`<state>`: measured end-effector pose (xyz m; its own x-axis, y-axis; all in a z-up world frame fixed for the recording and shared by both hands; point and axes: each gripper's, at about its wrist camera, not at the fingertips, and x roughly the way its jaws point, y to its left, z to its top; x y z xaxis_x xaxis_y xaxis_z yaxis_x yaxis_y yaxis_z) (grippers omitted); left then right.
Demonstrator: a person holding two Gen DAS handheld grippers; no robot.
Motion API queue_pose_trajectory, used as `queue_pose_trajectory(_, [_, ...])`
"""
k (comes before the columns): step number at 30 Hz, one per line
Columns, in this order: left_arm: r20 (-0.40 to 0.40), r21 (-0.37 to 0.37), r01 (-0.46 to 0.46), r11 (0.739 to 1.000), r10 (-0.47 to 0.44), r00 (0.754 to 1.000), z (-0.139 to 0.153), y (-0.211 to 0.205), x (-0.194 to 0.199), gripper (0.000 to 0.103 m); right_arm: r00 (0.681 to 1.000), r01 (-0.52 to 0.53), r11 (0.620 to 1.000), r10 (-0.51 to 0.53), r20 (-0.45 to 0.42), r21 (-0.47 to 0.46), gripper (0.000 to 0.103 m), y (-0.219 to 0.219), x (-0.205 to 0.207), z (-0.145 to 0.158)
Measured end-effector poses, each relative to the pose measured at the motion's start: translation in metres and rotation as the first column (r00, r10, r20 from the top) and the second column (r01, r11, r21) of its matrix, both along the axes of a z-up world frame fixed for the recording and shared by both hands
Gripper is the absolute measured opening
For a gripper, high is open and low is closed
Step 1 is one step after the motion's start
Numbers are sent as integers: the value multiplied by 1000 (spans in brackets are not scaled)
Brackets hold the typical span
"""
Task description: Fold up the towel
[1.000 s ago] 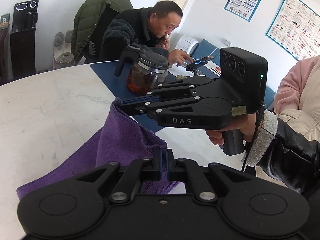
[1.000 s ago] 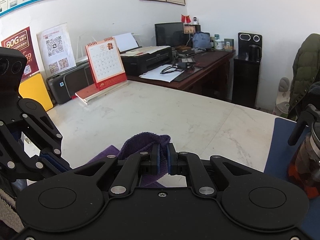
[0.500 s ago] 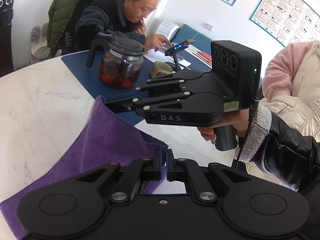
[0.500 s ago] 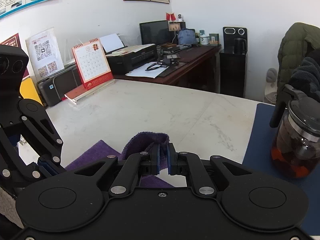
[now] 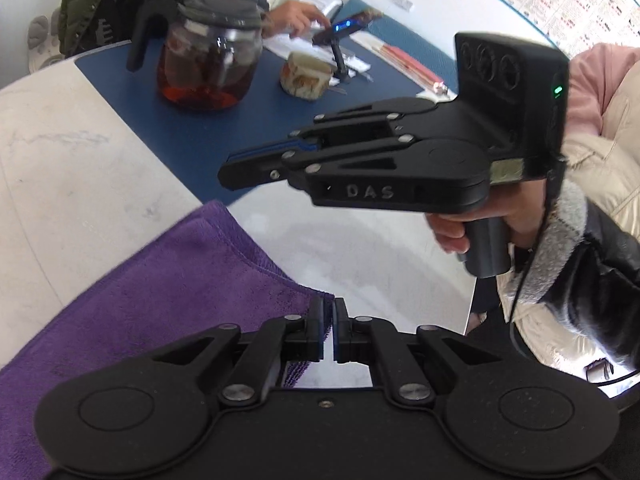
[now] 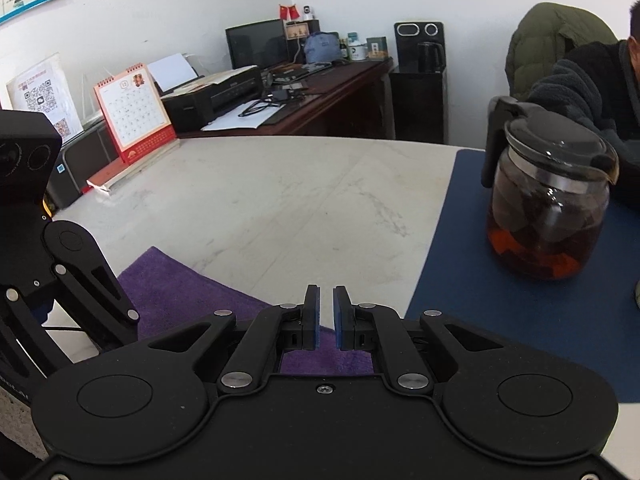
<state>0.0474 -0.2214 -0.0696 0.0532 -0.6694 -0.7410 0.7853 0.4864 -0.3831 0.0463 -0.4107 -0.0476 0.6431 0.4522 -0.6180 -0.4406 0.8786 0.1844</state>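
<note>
A purple towel (image 5: 160,300) lies flat on the white marble table (image 5: 80,184), its far corner near the blue mat. My left gripper (image 5: 328,320) sits low at the towel's near right corner, shut on the hem, and purple cloth shows between its pads. My right gripper (image 5: 228,172) hovers above the towel's far corner, clear of the cloth. In the right wrist view the right gripper (image 6: 327,304) shows a narrow gap with bare table behind it, and the towel (image 6: 180,292) lies below and to the left.
A glass teapot (image 6: 548,208) of dark tea stands on a blue mat (image 6: 500,300) just right of the towel. A cup (image 5: 306,76) and a phone on a stand (image 5: 344,26) sit farther back by a seated person (image 6: 592,80). A calendar (image 6: 134,116) stands far left.
The right gripper let go of its towel corner and lifted off. The raised towel edge dropped flat onto the table. Both grippers travelled toward the teapot.
</note>
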Motion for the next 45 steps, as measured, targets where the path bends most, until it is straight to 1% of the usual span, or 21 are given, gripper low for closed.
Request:
queue_pose_trajectory(1, [0,13,6,1000,-6,1000,-4,-3,-1,5,1000,11,1000,-11,-8,-2,6,-1,-2,-3])
queue_pose_trajectory(4, [38,57,12,998,-14,999,-10,-12,-9,5,998,46,999,-46,-39,-3,6,-5,-10,-10])
queue_pose_trajectory(6, [51,68,25,997,-28,998,-11,-14,-16,10,995,76,997,-76,-70,3,7,-8,-16,-15])
queue_pose_trajectory(8, [61,65,17,998,-21,998,-7,-8,-20,21,988,104,994,-101,-115,20,7,-10,-22,-20])
queue_pose_trajectory(10, [71,61,8,998,-12,997,-3,0,-23,24,983,125,992,-119,-140,31,7,-10,-28,-23])
queue_pose_trajectory(15, [97,51,-17,999,12,995,7,19,-32,25,968,180,981,-164,-190,74,13,-14,-36,-29])
queue_pose_trajectory(16, [102,49,-22,999,17,995,9,22,-33,25,965,191,978,-172,-196,82,16,-15,-37,-30])
queue_pose_trajectory(18, [111,45,-31,998,26,993,14,30,-37,25,959,200,973,-172,-223,112,18,-16,-38,-31])
queue_pose_trajectory(21, [158,91,-177,980,161,974,19,80,-31,25,945,216,964,-168,-280,153,20,-14,-39,-34])
queue_pose_trajectory(23, [166,110,-276,955,256,952,19,115,-27,25,939,220,966,-172,-298,136,22,-8,-42,-35])
queue_pose_trajectory(25, [155,119,-346,930,327,932,16,142,-24,25,928,234,966,-188,-321,112,23,-5,-43,-37])
queue_pose_trajectory(29, [189,154,-378,913,348,918,5,169,-25,24,892,301,949,-246,-380,92,24,2,-46,-39])
queue_pose_trajectory(31, [192,159,-347,924,316,929,1,171,-26,24,875,323,943,-267,-404,75,26,7,-48,-40])
queue_pose_trajectory(33, [188,138,-304,942,277,942,2,167,-28,24,862,332,943,-287,-418,38,27,14,-48,-41])
queue_pose_trajectory(34, [194,118,-249,961,223,955,3,161,-29,24,853,341,940,-303,-424,16,28,18,-48,-42])
queue_pose_trajectory(35, [209,106,-199,974,174,962,6,153,-32,24,844,351,936,-319,-430,-6,28,21,-48,-44])
queue_pose_trajectory(38, [258,110,-89,990,58,965,7,134,-41,24,822,376,926,-349,-450,-33,28,27,-46,-46])
queue_pose_trajectory(42, [295,108,-4,994,-28,955,8,112,-50,24,814,370,928,-344,-469,-39,28,32,-47,-49])
queue_pose_trajectory(43, [304,106,18,994,-49,951,7,105,-53,24,813,371,928,-344,-470,-39,24,32,-47,-49])
queue_pose_trajectory(44, [311,107,31,994,-63,948,7,101,-54,24,814,371,928,-340,-471,-30,14,31,-47,-49])
queue_pose_trajectory(45, [318,108,41,993,-73,945,6,96,-55,24,816,370,929,-332,-474,-14,10,29,-47,-48])
